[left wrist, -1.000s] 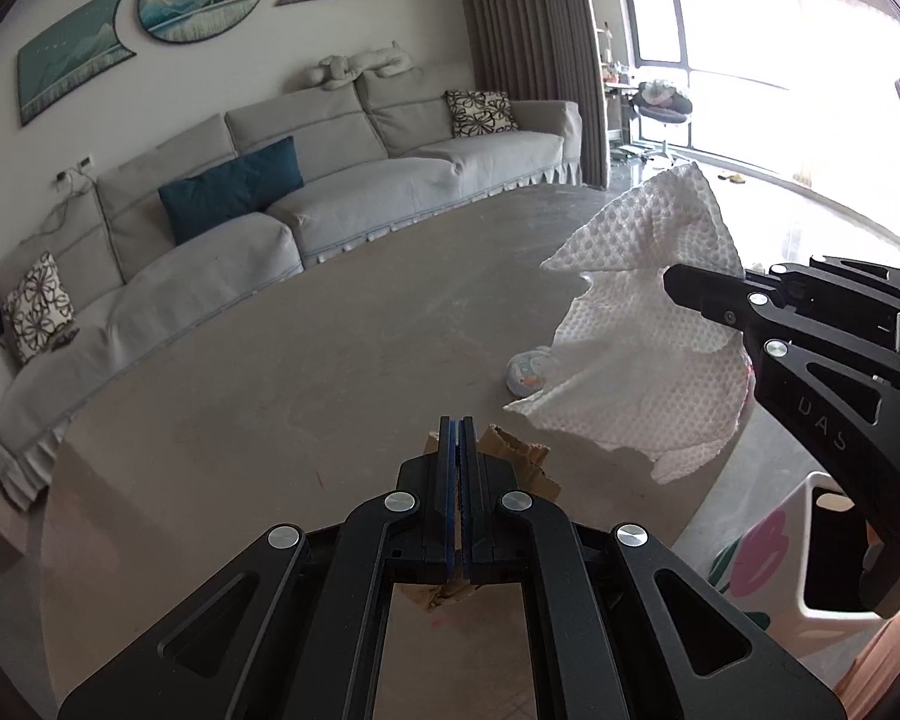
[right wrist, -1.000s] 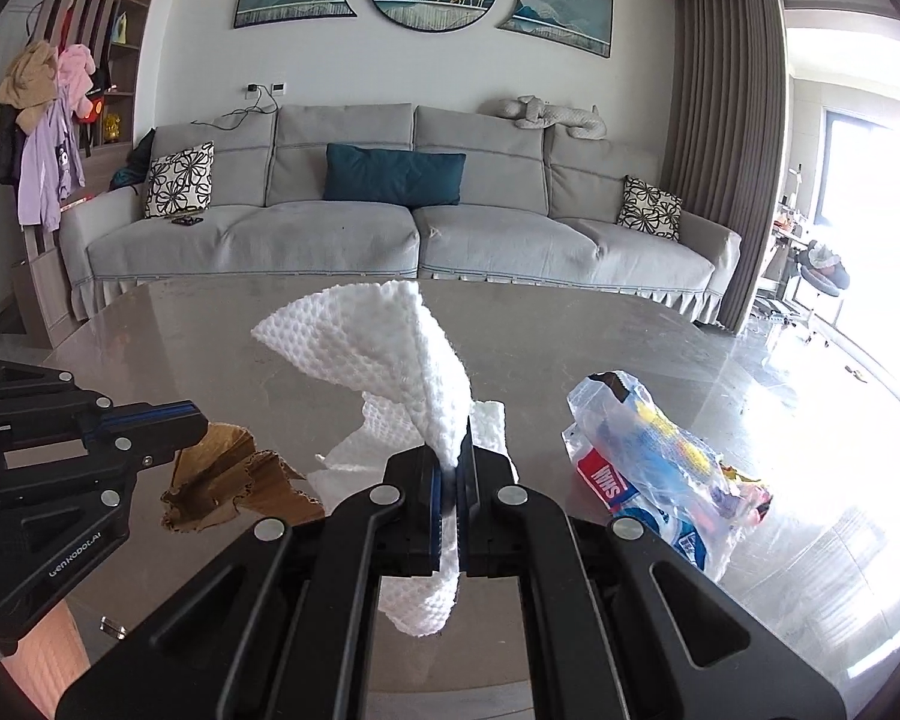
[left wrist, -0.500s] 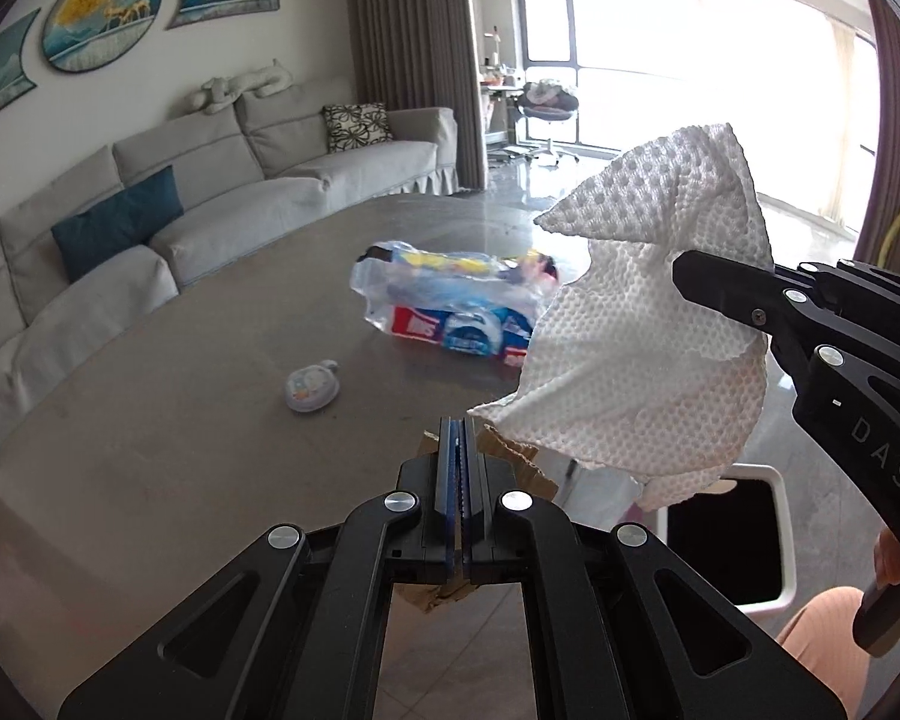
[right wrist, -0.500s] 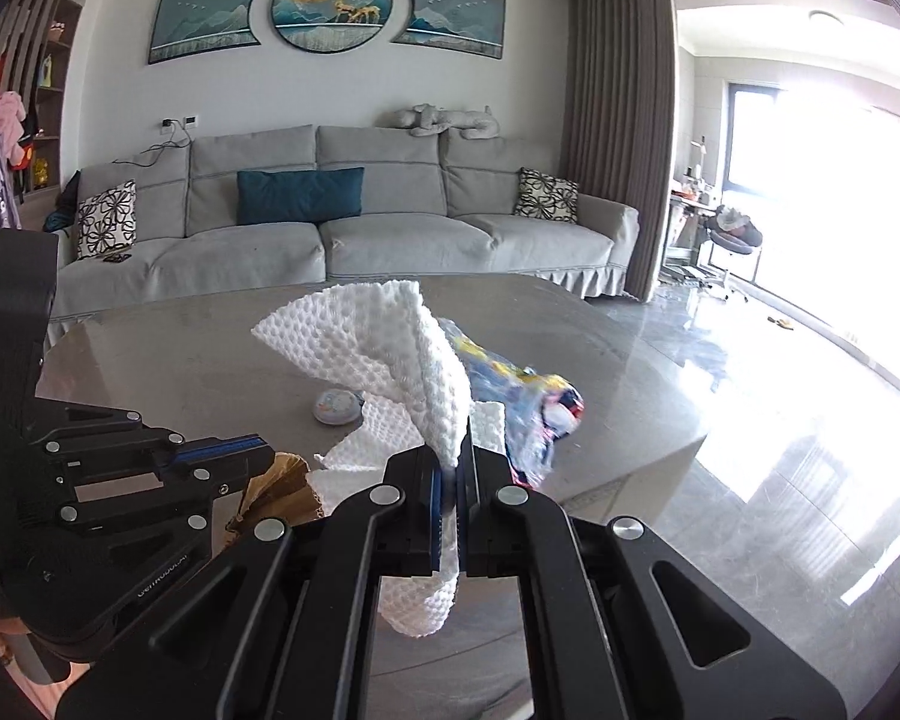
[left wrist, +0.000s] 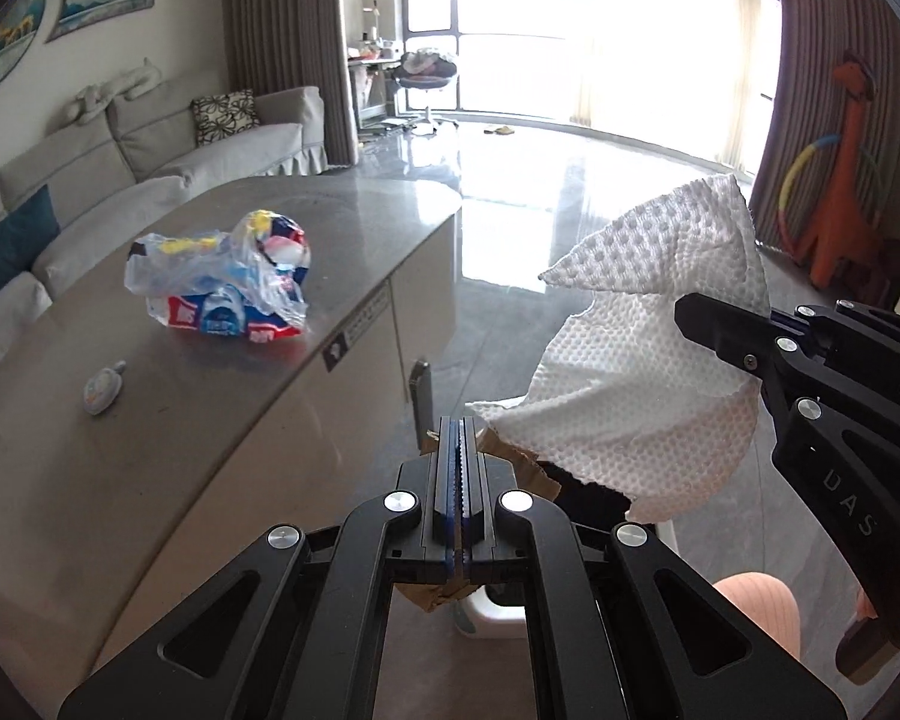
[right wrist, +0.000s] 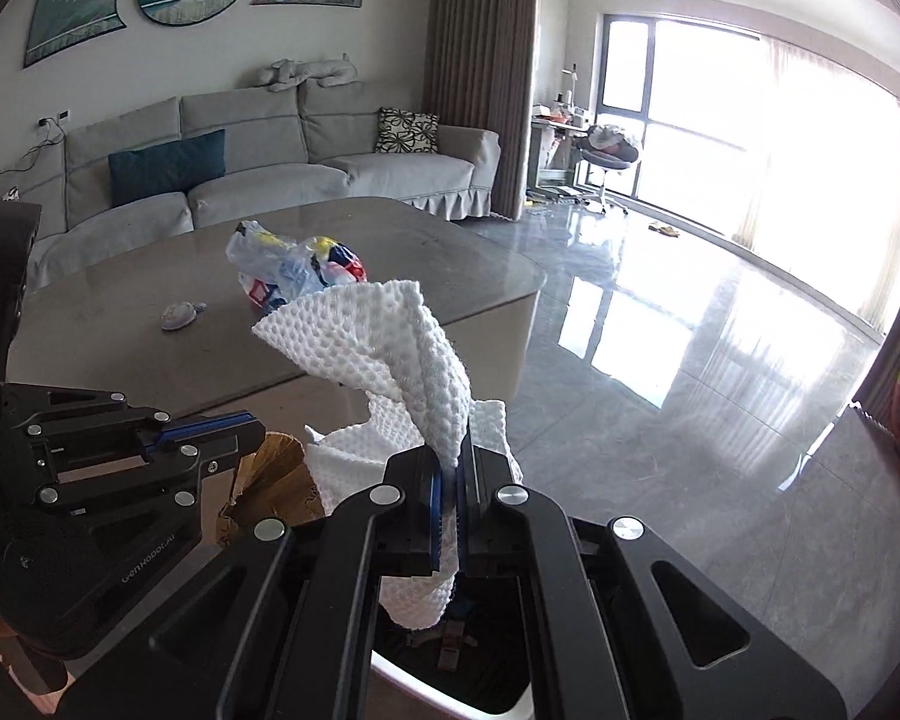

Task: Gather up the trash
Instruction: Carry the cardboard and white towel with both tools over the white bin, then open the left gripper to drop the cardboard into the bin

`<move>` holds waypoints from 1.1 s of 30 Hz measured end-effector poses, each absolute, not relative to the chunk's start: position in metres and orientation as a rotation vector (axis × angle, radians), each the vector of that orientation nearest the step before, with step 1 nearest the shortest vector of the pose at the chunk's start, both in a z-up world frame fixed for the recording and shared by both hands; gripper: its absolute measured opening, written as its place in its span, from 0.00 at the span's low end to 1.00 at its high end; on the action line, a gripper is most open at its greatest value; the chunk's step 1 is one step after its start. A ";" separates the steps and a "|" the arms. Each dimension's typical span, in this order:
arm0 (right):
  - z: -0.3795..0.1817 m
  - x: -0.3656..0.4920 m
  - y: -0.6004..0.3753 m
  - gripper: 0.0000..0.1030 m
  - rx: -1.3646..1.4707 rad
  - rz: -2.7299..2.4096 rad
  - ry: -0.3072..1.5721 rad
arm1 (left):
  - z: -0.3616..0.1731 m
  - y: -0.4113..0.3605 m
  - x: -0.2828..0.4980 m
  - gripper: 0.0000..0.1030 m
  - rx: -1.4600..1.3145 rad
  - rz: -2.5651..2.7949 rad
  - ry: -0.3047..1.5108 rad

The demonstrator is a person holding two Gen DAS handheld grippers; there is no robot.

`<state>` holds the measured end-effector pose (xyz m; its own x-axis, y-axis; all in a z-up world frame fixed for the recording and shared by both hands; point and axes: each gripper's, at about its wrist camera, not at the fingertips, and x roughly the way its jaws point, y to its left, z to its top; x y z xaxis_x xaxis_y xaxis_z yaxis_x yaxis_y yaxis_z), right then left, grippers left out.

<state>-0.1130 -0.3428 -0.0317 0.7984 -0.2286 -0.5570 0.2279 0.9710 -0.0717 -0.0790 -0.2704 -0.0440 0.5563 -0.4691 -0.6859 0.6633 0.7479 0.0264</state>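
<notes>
One crumpled, dimpled wht paper towel (right wrist: 414, 360)

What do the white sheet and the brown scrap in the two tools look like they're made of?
White sheet: looks like paper towel, matte, with a dimpled embossed pattern and soft folds. Brown scrap: probably cardboard or kraft paper, dull tan with ragged torn edges; too little shows to say which.

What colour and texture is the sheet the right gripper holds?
White, with an embossed dotted texture: a paper towel, clearest in the left wrist view.
</notes>
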 end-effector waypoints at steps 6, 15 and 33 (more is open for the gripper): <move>-0.051 -0.133 -0.374 0.04 0.023 -0.324 0.640 | -0.068 -0.319 -0.098 0.02 0.345 -0.750 0.752; -0.072 -0.144 -0.405 0.04 0.059 -0.381 0.677 | -0.110 -0.358 -0.103 0.02 0.409 -0.781 0.832; -0.077 -0.135 -0.416 0.04 0.059 -0.424 0.703 | -0.171 -0.388 -0.094 0.04 0.523 -0.776 0.943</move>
